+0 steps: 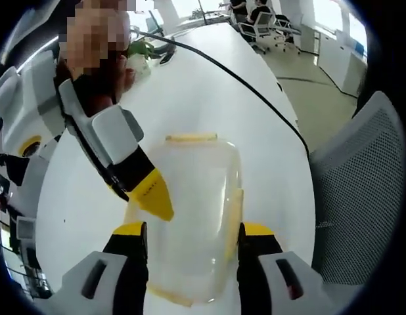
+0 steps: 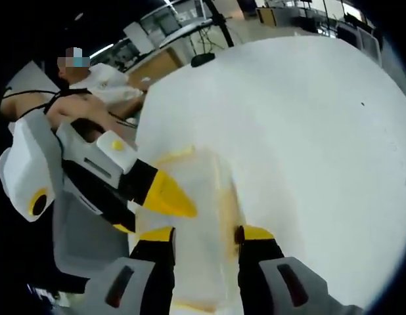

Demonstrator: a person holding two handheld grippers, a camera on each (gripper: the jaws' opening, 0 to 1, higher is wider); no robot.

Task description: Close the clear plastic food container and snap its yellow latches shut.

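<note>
The clear plastic container (image 1: 190, 190) lies on the white table (image 1: 209, 98), lid on top. Yellow latches show at its far edge (image 1: 190, 138) and right side (image 1: 234, 210). My left gripper (image 1: 193, 230) is open, its yellow-tipped jaws standing either side of the container's near end. The right gripper (image 1: 154, 197) slants in from the left, its yellow tip at the container's left edge. In the right gripper view the container (image 2: 203, 190) lies between the open jaws of the right gripper (image 2: 206, 233). The left gripper (image 2: 170, 197) points in from the left over the lid.
A black cable (image 1: 242, 82) runs across the table toward its right edge. A grey mesh chair (image 1: 360, 197) stands to the right, off the table. A green plant (image 1: 140, 52) and a person sit at the far left. A black object (image 2: 203, 59) rests at the table's far end.
</note>
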